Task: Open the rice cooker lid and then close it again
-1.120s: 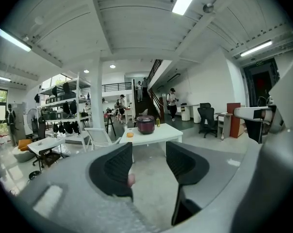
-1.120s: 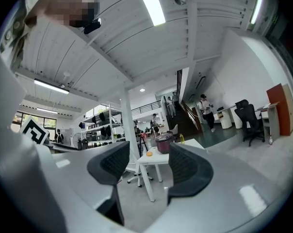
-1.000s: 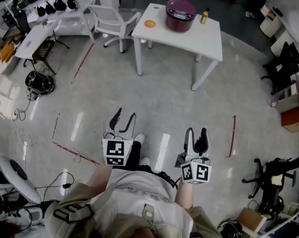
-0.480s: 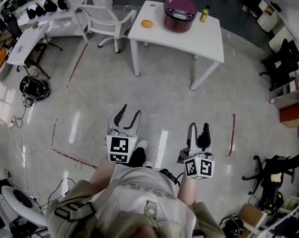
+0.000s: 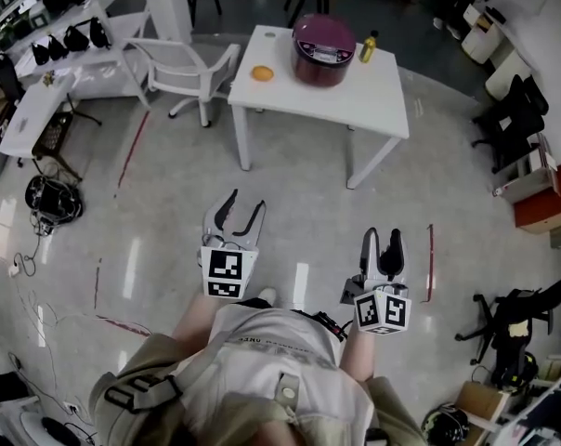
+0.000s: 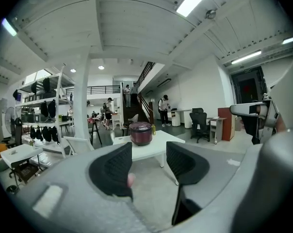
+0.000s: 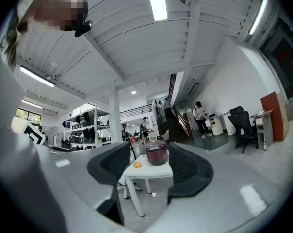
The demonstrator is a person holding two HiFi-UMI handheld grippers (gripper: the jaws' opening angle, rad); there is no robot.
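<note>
- Nothing of the task is done: the rice cooker (image 5: 323, 48) has its lid down, so both opening and closing remain
- It stands near the far edge of the white table (image 5: 373, 91), between an orange (image 5: 262, 73) and a bottle (image 5: 367, 46)
- Left gripper (image 5: 246, 203) and right gripper (image 5: 382, 235), jaws apart and empty, hang over the floor (image 5: 308, 203), well short of it

I see white table (image 5: 378, 96) ahead on glossy grey floor. Orange (image 5: 262, 73) near its left end, yellow bottle (image 5: 367, 46) at far edge, well apart. White chair (image 5: 189, 63) just left of table. Red tape strip (image 5: 429, 260) on floor at right. Black office chair (image 5: 515, 114) far right. Cable bundle (image 5: 46, 198) at left.
</note>
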